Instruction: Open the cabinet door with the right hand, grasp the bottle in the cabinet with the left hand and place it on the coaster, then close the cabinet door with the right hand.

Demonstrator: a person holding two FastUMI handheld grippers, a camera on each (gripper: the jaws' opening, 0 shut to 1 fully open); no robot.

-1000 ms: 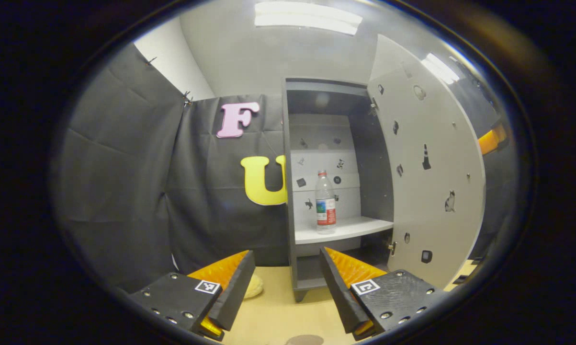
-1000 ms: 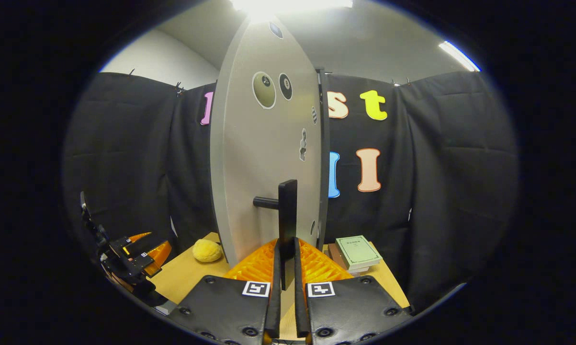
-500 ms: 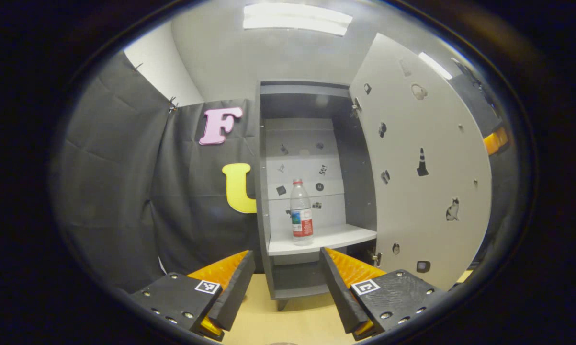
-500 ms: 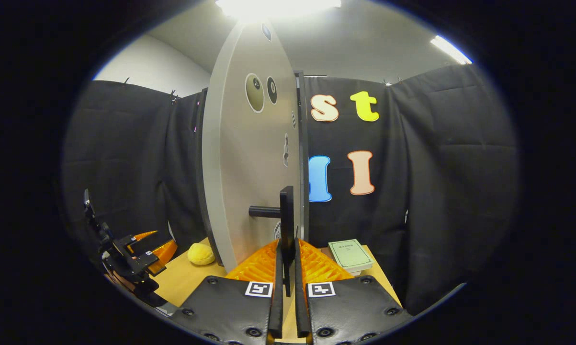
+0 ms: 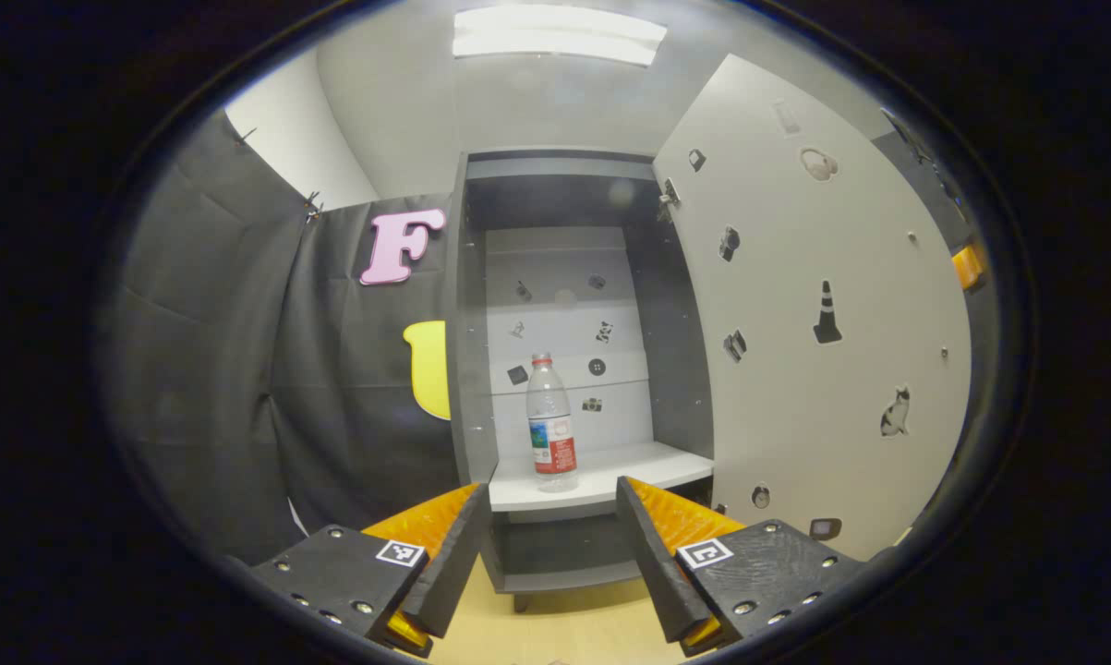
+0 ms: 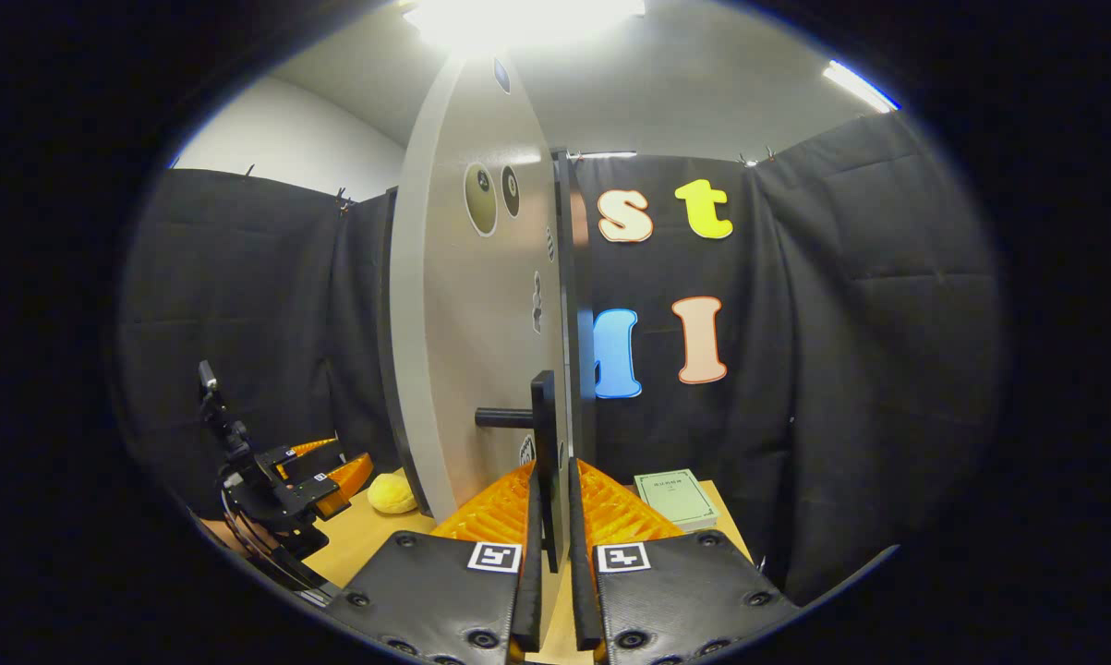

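Note:
A clear plastic bottle [image 5: 551, 427] with a red and blue label stands upright on the white shelf [image 5: 601, 473] inside the grey cabinet [image 5: 474, 369]. The cabinet door [image 5: 814, 323] stands swung wide open to the right. My left gripper [image 5: 548, 540] is open in front of the shelf, a short way from the bottle, nothing between its fingers. In the right gripper view my right gripper [image 6: 551, 517] is shut on the door's black handle [image 6: 544, 443], with the door [image 6: 463, 323] seen nearly edge-on. The left gripper [image 6: 320, 471] also appears there at lower left.
A yellow soft ball [image 6: 391, 494] lies on the wooden table [image 6: 361, 536] beside the door. Green-covered books [image 6: 677, 499] are stacked at the table's right, near the black cloth wall. The cabinet has a lower compartment [image 5: 564, 554] under the shelf.
The left gripper has moved closer to the cabinet, lining up with the bottle. The door has swung a little further open with the right gripper still shut on its handle.

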